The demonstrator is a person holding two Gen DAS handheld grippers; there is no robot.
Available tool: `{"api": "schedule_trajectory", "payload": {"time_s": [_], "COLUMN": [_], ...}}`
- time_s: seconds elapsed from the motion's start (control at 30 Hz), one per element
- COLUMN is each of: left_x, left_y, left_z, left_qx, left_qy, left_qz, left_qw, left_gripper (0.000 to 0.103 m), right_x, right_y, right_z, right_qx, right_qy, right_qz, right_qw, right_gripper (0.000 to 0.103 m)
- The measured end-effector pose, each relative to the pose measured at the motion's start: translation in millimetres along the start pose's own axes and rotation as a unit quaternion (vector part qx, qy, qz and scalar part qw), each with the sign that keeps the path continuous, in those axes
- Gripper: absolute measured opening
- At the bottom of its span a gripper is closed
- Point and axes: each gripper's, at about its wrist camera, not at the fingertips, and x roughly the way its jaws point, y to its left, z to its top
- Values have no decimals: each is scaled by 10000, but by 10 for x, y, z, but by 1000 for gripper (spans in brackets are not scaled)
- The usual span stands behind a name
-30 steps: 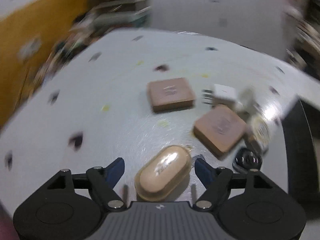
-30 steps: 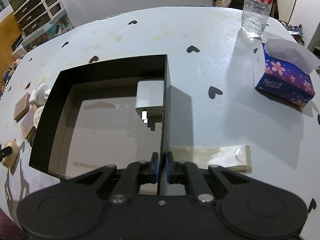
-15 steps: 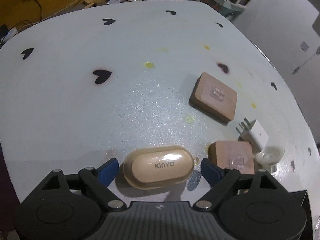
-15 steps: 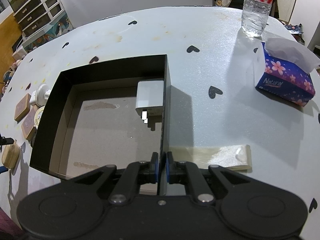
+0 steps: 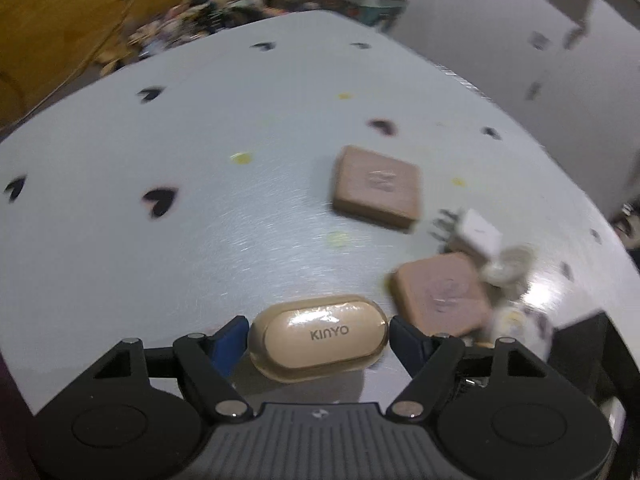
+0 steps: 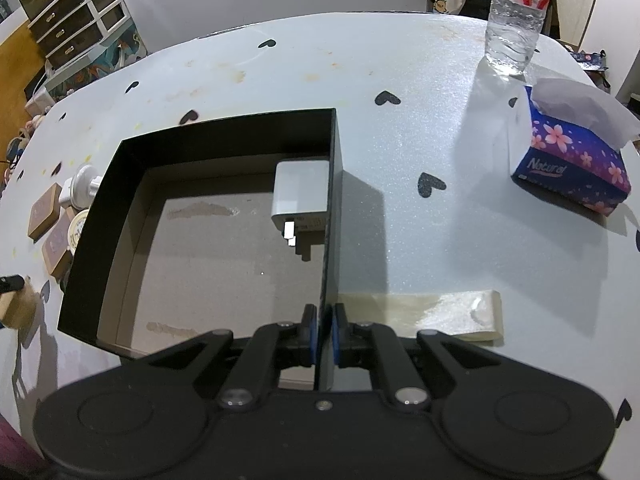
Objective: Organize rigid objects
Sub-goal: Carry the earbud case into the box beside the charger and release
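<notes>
Since half a second ago, left gripper (image 5: 318,334) has drawn its blue pads in around the beige earbud case (image 5: 318,338); jaws closing at this moment, case between them. Pads look right at the case's two ends in the left wrist view; whether they press on it yet cannot be told through the blur. Case lies flat on the white table (image 5: 200,248), "KINYO" lettering facing up, long axis across the jaws. View has swung as well: the two brown square blocks sit differently in frame than before.

Beyond the case: near brown block (image 5: 442,294) just to its right, far brown block (image 5: 378,186) further out, apart from the first. White plug adapter (image 5: 476,234) between and right of them, prongs pointing left. A pale round item right of the near block, too blurred to name. Black heart marks scattered over the tabletop.

Right gripper (image 6: 323,334) unchanged across all frames: jaws pressed together on the right wall of the black box (image 6: 334,184), pinching it near the close corner. Box is open-topped, brown cardboard floor. One white charger (image 6: 300,194) lies inside, against the right wall toward the far side.

Right wrist view, outside the box: strip of tan tape (image 6: 432,308) on the table just right of the pinched wall. Tissue box (image 6: 572,164), blue with pink flowers, well to the right. Clear water bottle (image 6: 516,12) standing upright at the far edge. Brown blocks and a white knob-like piece (image 6: 80,188) cluster left of the box.
</notes>
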Motion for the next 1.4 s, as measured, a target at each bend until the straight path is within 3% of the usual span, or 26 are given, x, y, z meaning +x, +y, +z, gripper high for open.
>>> {"api": "schedule_trajectory", "payload": {"time_s": [0.13,0.3,0.63,0.83,0.97,1.17,1.4], "left_x": [-215,-406,-429,-129,127,431,564], "left_y": [-294,-792,-1923,-2450,-2686,-2755,-2839], "left_z": [49,39,-249,-447,-549,-553,-560], "left_qx": [550,1183,2493,2803,3077,3362,3570], "left_qy": [-115,-114,251,595,664,805,967], "left_qz": [-479,-1181,-2260,-2449,-2280,-2134,-2303], "left_qw": [9973,9859,9413,9262,9214,9138,9001], "left_gripper": [77,77,77,77,77,77,77], "right_x": [0,0,-6,-5,-11,-15,-3], "right_y": [-1,-4,7,10,2,21,34], "right_z": [3,1,-1,-2,-4,-17,-8], "right_qx": [-11,-17,-35,-36,-12,-80,-111], "right_qy": [1,0,-1,-6,-16,-9,12], "right_qz": [5,13,-12,-21,-12,-22,-39], "right_qw": [10000,10000,10000,10000,10000,10000,9999], "right_gripper": [8,8,8,8,8,8,8]}}
